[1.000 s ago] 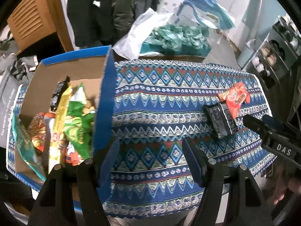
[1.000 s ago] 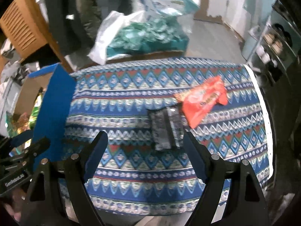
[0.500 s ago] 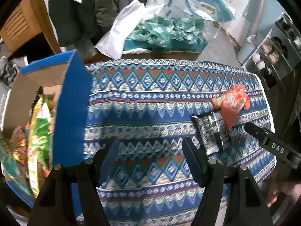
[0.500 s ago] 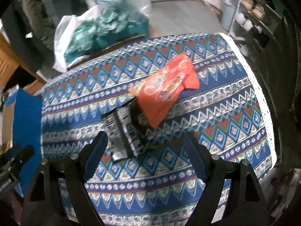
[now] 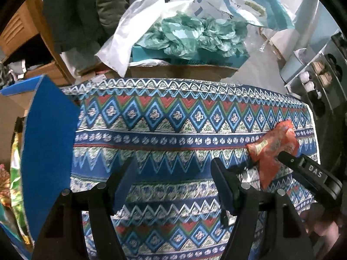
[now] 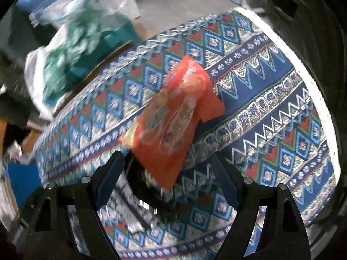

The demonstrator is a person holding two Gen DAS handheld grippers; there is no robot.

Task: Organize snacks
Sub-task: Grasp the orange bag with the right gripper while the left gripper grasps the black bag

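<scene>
risk: double pick or slip at the overlapped snack packets

left hand-held gripper idles apart above the table, near the blue box. right hand-held gripper is apart over the orange packet, which overlaps a dark packet; closing here may snag both, or neither.

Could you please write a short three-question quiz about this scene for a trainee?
1. True or false: the right hand-held gripper is shut on a packet.
2. Which packet lies partly on top: A) the orange snack packet, B) the black-and-silver packet?
3. Fill in: the blue cardboard box with the sorted snacks stands at the table's ___ side in the left wrist view.

Key: 1 false, it is open; 2 A; 3 left.
</scene>
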